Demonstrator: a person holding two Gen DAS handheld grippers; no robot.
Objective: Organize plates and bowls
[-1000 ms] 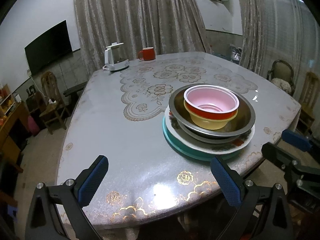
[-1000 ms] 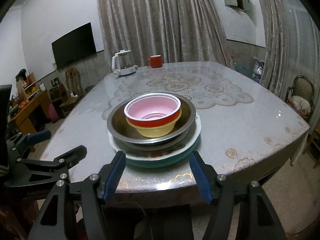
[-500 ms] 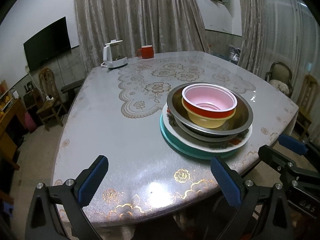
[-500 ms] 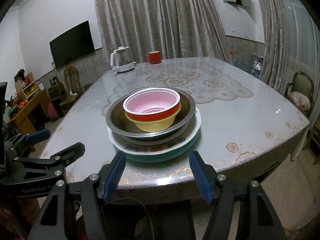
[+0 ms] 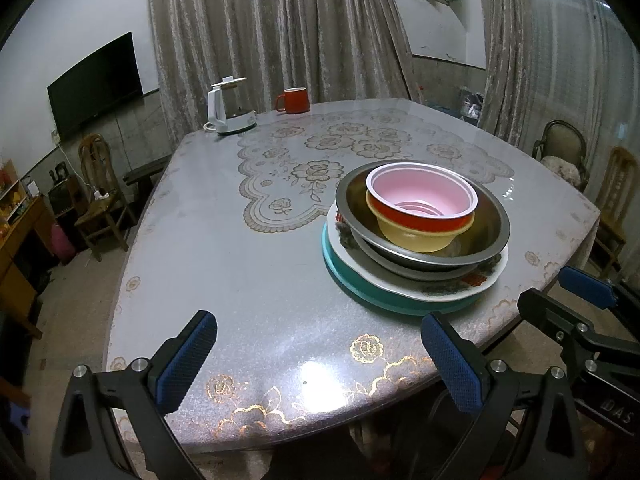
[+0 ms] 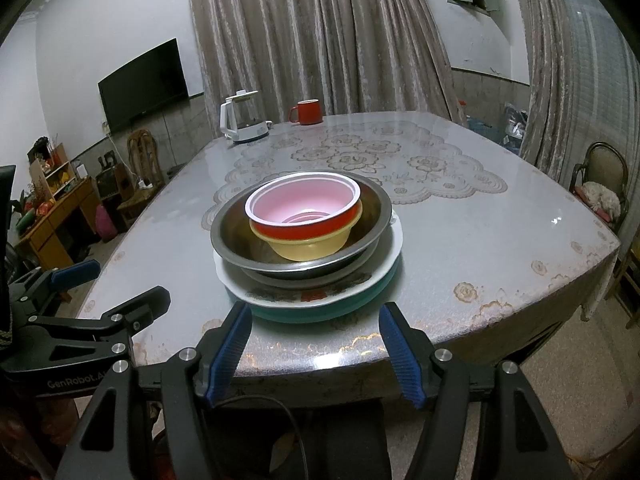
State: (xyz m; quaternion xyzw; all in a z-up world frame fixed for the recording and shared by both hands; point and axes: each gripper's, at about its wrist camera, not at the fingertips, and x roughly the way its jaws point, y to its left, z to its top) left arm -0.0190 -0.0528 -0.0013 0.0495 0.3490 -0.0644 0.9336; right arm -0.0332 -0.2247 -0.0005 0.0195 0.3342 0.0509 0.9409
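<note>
Both claws, the left claw [image 5: 318, 360] and the right claw [image 6: 316, 350], hang spread wide and hold nothing near the stack of bowls and plates [image 6: 306, 240] by the table [image 6: 480, 240] edge, so a bump could tip it off.

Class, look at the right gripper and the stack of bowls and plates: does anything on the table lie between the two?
Nothing visible does. The right gripper is open at the table's near edge, and only bare tabletop separates it from the stack. The kettle and mug stand beyond the stack.
</note>
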